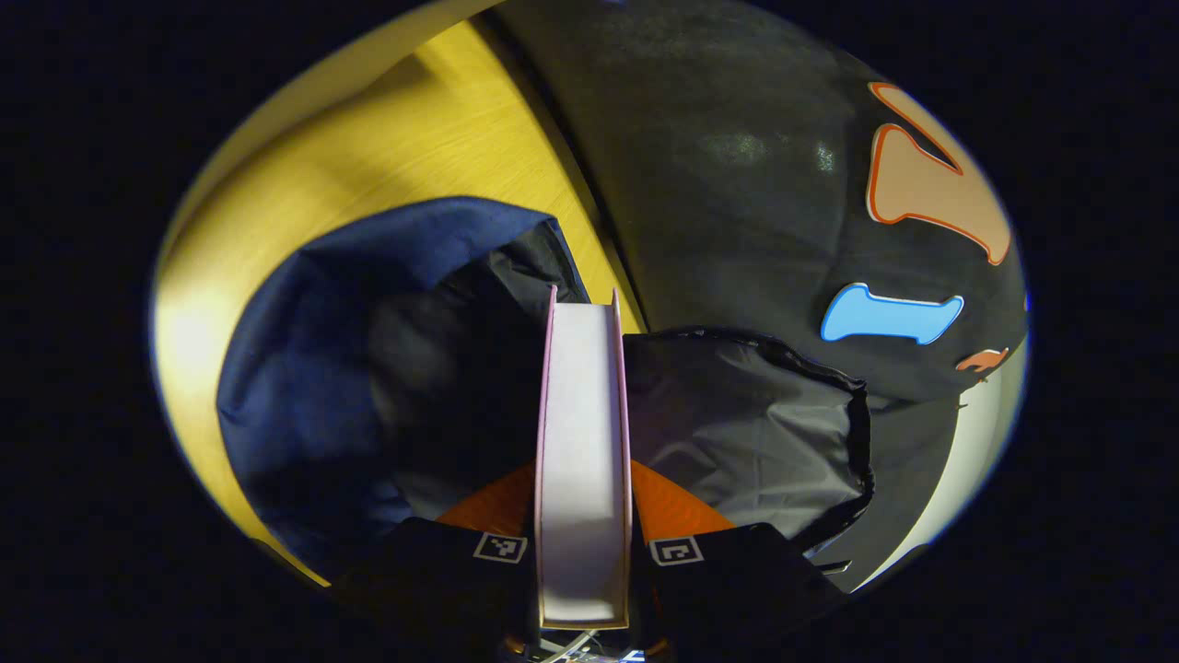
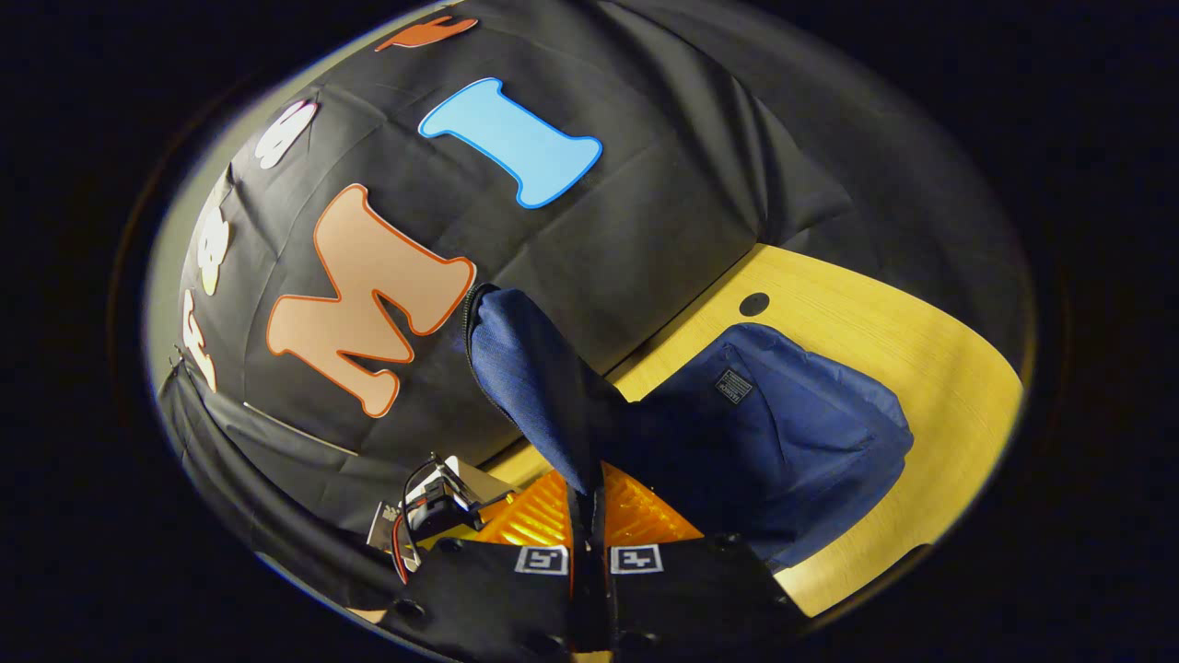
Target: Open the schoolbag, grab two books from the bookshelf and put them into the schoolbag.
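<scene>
Book over the open schoolbag, flap held up.

My left gripper (image 1: 583, 552) is clamped on a book (image 1: 582, 433), both fingers pressing its covers, page edge facing me, poised above the mouth of the schoolbag (image 1: 304, 387) on the wooden table (image 1: 405, 138). I judge the book stiff and fairly weighty, so a grip near its middle suits it. My right gripper (image 2: 587, 559) pinches the bag's flap (image 2: 530, 378) and lifts it; that cloth is soft and limp, likely to sag if released.
</scene>
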